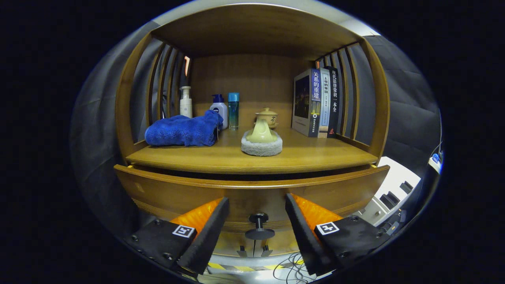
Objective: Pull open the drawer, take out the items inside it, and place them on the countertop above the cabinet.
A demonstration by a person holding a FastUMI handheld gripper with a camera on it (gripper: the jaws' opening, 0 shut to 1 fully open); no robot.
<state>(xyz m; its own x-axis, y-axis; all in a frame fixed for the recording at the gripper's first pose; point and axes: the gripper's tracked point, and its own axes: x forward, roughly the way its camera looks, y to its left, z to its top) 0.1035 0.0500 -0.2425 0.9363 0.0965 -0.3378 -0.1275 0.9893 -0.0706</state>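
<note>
I am holding the gripper [256,230] released, fingers flanking the drawer [252,193] knob [259,227] at lower centre, not touching it.

My fingers [257,205] stand spread, touching nothing, to either side of the black knob [259,227] on the honey-brown, fine-grained drawer [177,191], under a countertop [323,156] of the same warm wood. On it I see a deep blue cloth [181,131], a cream pump bottle [186,102], a white bottle [219,108] with a dark blue cap, and a slim teal bottle [233,110]. There is also a pale yellow-green piece on a grey pad [261,148], a tan lidded cup [267,116], and books [315,103] with blue, white and black spines.
</note>
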